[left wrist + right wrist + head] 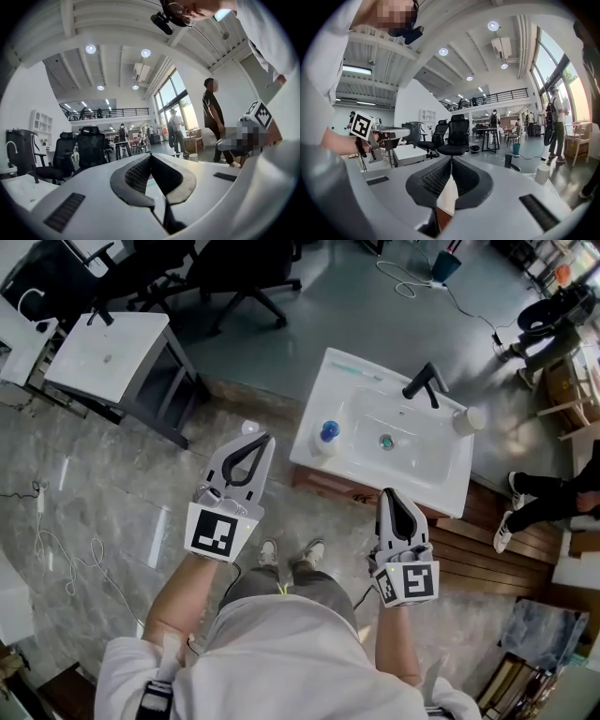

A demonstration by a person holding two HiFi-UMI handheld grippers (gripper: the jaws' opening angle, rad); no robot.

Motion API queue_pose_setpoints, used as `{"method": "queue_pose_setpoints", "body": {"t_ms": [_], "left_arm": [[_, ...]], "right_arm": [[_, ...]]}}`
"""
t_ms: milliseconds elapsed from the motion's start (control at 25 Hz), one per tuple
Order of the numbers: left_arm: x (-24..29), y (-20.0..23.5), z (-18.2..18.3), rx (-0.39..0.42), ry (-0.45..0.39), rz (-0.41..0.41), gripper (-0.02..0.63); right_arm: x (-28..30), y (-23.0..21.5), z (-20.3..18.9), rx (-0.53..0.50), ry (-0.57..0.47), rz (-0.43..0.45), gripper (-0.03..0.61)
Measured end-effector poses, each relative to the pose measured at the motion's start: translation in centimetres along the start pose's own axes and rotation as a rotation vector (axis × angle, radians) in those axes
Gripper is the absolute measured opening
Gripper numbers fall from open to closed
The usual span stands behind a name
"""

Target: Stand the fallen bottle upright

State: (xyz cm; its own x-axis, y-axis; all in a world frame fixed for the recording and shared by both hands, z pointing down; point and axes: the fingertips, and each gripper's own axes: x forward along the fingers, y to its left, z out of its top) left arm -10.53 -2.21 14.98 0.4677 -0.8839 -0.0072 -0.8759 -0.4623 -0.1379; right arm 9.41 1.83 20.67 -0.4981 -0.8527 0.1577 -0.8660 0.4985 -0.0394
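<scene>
A white bottle with a blue cap (327,434) is on the left rim of the white sink basin (441,479); from above it looks upright. My left gripper (263,440) is held in the air to the left of the basin, apart from the bottle, its jaws shut with nothing between them (151,157). My right gripper (388,494) hangs in front of the basin's near edge, also shut and empty (451,160). Neither gripper view shows the bottle.
A black faucet (424,383) and a white cup (467,420) stand on the basin. A small white table (108,352) and office chairs (234,277) are at the far left. A person's legs (544,498) and wooden boards (487,549) are at the right.
</scene>
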Motion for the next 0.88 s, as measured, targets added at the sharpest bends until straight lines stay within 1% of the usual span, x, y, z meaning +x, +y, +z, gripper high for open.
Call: {"method": "queue_pose_setpoints", "body": {"t_ms": [80,160,280,400,480,600,720,880], "left_arm": [[-0.9,0.8,1.5,-0.020,-0.013,0.040,0.018],[-2.1,1.5,2.7,-0.021,-0.018,0.080,0.017],[-4.0,2.5,4.2,-0.008,-0.025,0.148,0.018],[-5.6,3.5,5.7,0.024,-0.050,0.223,0.017],[-6.3,3.8,6.1,0.030,-0.061,0.254,0.018],[-6.8,4.0,6.2,0.013,-0.066,0.277,0.018],[-6.8,3.8,6.3,-0.012,-0.075,0.276,0.018],[-6.5,2.8,6.7,0.012,-0.077,0.267,0.018]], "right_arm": [[-0.1,-0.7,0.5,-0.003,-0.009,-0.001,0.037],[-0.2,-1.2,1.1,-0.008,-0.018,-0.001,0.037],[-0.7,-1.9,2.2,-0.012,-0.036,-0.010,0.037],[-0.9,-2.5,3.2,-0.017,-0.053,-0.008,0.037],[-1.0,-2.8,3.8,-0.021,-0.060,-0.010,0.037],[-1.1,-3.2,4.5,-0.049,-0.064,-0.007,0.037],[-1.1,-3.5,5.3,-0.052,-0.079,-0.008,0.037],[-1.1,-3.7,5.9,-0.066,-0.094,0.001,0.037]]}}
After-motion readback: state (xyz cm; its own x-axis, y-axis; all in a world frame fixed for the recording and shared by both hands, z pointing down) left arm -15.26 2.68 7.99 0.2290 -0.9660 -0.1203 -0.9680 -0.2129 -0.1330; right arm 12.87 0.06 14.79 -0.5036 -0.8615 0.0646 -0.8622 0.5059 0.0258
